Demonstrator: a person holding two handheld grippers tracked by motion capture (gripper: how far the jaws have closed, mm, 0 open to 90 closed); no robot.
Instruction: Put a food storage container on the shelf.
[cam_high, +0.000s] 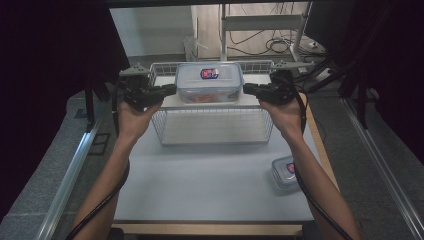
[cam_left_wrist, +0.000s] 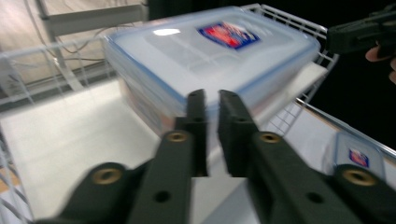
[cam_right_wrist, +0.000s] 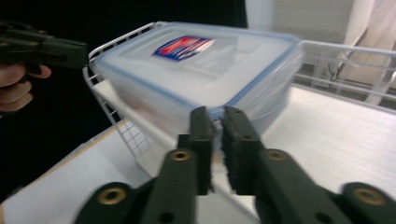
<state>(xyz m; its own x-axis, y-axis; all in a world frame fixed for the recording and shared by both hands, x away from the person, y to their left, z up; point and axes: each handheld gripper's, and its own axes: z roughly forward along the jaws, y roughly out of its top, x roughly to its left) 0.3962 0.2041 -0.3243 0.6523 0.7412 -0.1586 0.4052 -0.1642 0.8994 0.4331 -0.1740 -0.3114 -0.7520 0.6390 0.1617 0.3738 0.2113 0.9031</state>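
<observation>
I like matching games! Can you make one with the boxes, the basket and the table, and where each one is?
Things:
1. big box
2. small box
3. wire basket
4. table

Places:
A. on the table, by the right forearm
B. under everything else
C. between the two tools, up at the basket
D. standing on the table's far half

Pairs: 1-C, 2-A, 3-D, 4-B
</observation>
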